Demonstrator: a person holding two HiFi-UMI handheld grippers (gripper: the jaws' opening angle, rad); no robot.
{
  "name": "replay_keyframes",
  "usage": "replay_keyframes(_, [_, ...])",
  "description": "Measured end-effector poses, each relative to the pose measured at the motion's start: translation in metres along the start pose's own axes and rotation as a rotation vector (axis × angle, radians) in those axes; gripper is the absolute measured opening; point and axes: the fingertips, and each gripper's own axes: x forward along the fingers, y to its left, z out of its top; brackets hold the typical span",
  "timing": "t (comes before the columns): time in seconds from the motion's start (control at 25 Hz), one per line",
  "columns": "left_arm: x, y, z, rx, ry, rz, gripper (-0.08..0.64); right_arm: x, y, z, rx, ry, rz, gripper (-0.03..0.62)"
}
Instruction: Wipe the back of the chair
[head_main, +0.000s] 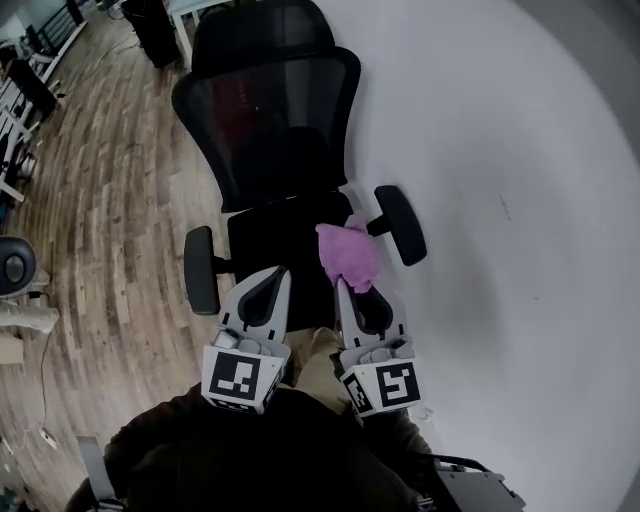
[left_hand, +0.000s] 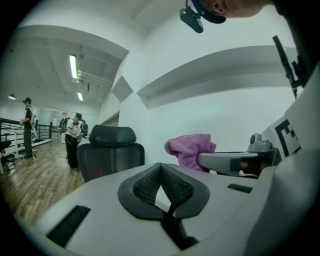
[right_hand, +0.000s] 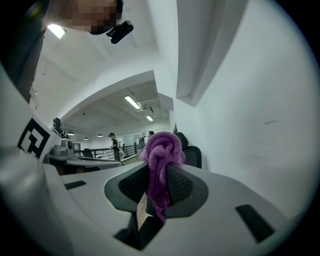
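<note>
A black office chair stands against the wall, its mesh back (head_main: 270, 120) and headrest (head_main: 262, 35) facing me, with the seat (head_main: 280, 245) and two armrests nearer. My right gripper (head_main: 341, 286) is shut on a bunched purple cloth (head_main: 348, 254), which hangs over the seat's right side by the right armrest (head_main: 400, 224). The cloth (right_hand: 160, 155) is pinched between the pads in the right gripper view. My left gripper (head_main: 279, 273) hovers over the seat's front, shut and holding nothing (left_hand: 161, 168). The chair (left_hand: 110, 156) and the cloth (left_hand: 190, 149) also show in the left gripper view.
A white wall (head_main: 500, 150) runs along the chair's right side. Wooden floor (head_main: 110, 200) spreads to the left, with other chairs and desks (head_main: 20, 90) at the far left. People (left_hand: 75, 137) stand far off in the room. A grey device (head_main: 470, 490) lies at the bottom right.
</note>
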Motion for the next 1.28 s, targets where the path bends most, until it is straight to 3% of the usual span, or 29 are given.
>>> replay_keyframes(0.4, [0.095, 0.063, 0.020, -0.065, 0.038, 0.228, 0.003, 0.134, -0.038, 0.012, 0.006, 0.074, 0.270, 0.084])
replay_keyframes(0.64, [0.122, 0.100, 0.043, -0.097, 0.021, 0.362, 0.003, 0.193, -0.052, 0.033, -0.018, 0.082, 0.360, 0.084])
replay_keyframes(0.84, [0.138, 0.152, 0.031, -0.110, 0.003, 0.378, 0.003, 0.247, -0.042, 0.022, -0.030, 0.088, 0.369, 0.084])
replay_keyframes(1.04, [0.157, 0.185, 0.024, -0.122, 0.025, 0.361, 0.003, 0.274, -0.040, 0.001, 0.023, 0.130, 0.341, 0.084])
replay_keyframes(1.28, [0.166, 0.215, 0.031, -0.123, 0.028, 0.354, 0.003, 0.314, -0.027, 0.011, 0.006, 0.136, 0.356, 0.084])
